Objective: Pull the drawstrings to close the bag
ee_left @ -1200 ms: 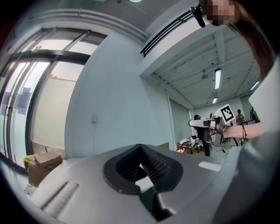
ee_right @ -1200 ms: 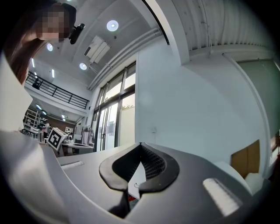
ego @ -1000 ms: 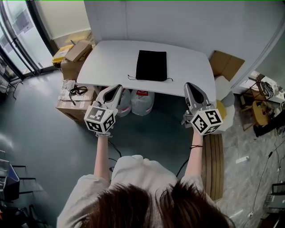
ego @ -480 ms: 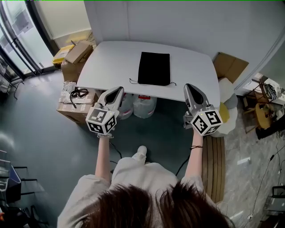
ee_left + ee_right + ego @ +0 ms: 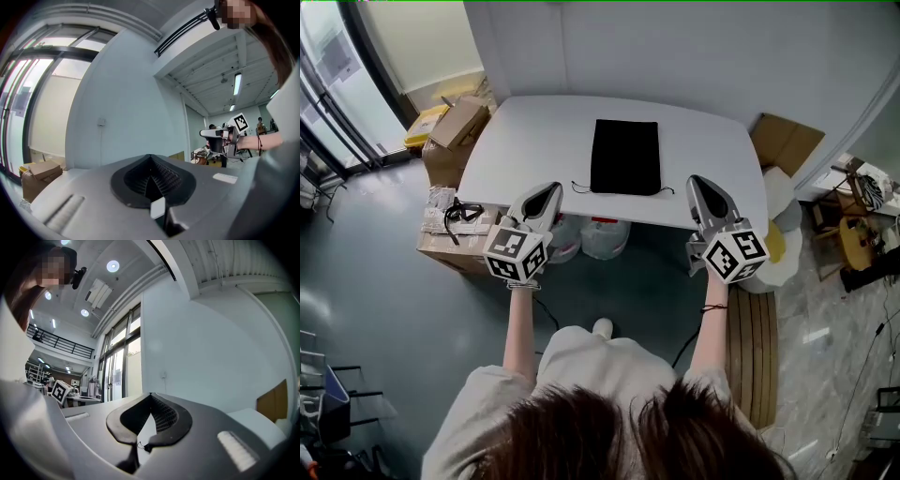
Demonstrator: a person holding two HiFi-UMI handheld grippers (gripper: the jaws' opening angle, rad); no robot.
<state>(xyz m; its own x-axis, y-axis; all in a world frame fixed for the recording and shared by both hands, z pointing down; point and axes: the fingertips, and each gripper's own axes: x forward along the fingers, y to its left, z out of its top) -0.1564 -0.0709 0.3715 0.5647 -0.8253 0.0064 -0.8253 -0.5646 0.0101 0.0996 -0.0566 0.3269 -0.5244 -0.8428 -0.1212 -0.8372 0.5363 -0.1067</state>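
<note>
Both of my claws are clenched on nothing, pads pressed together. My left claw (image 5: 549, 187) sits at 7 o'clock from the bag and my right claw (image 5: 697, 180) at 5 o'clock. Each is held out on a bare forearm by the near edge of the table (image 5: 525, 127).

The black bag (image 5: 625, 156) lies flat on the white table at my 12 o'clock, between the two claws and clear of both. Its mouth faces me. A thin drawstring (image 5: 579, 187) trails out of the near left corner toward 8 o'clock, and another drawstring end (image 5: 667, 191) trails from the near right corner toward 4 o'clock. Neither claw touches a cord.

Cardboard boxes (image 5: 453, 127) stand on the floor at the table's 9 o'clock, and white bags (image 5: 602, 235) sit underneath it.
</note>
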